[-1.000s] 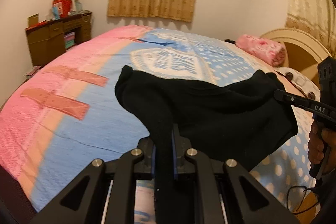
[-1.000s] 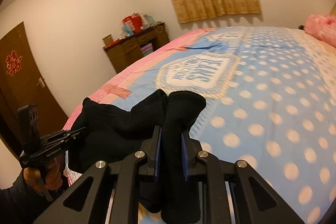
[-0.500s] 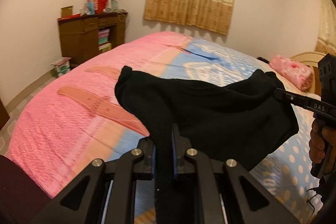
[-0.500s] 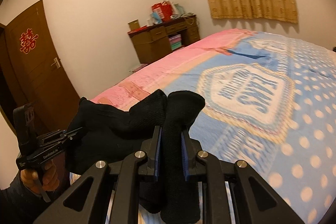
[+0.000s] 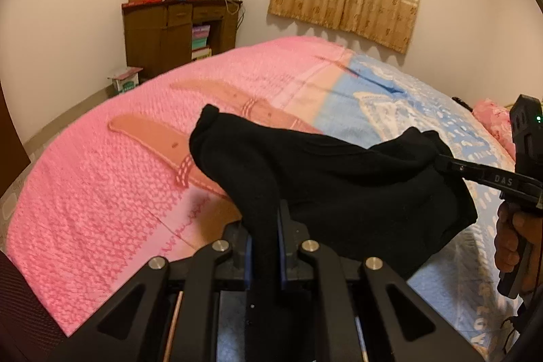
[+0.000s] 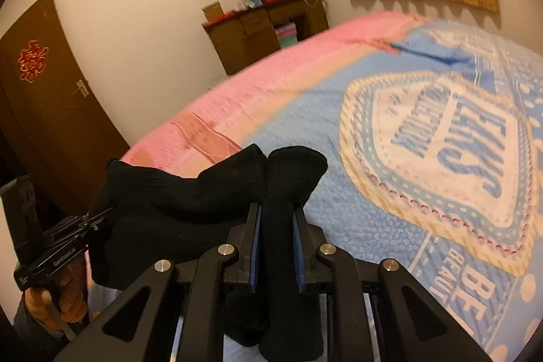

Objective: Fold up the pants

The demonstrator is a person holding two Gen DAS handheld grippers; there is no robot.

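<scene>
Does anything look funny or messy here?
A little. The black pants aren't lying flat: they hang bunched in the air above the bed, with the left gripper and right gripper each shut on an end. The cabinet top is piled with clutter. Nothing looks spilled or broken.

The letters "DAS" are showing in pale print on the black arm of the right gripper [image 5: 441, 163], seen from the left wrist view. On the bedspread [image 6: 373, 226], large blue letters are running inside a shield-shaped badge [image 6: 441, 151], upside down and too blurred to read; below it, white letters are spelling "BE" and "BEAUT" before the picture's edge is cutting them off. A red paper ornament [image 6: 32, 60] is hanging on the brown door [image 6: 51, 124]. Small print on the left gripper [image 6: 98, 219] is staying too small to read.
</scene>
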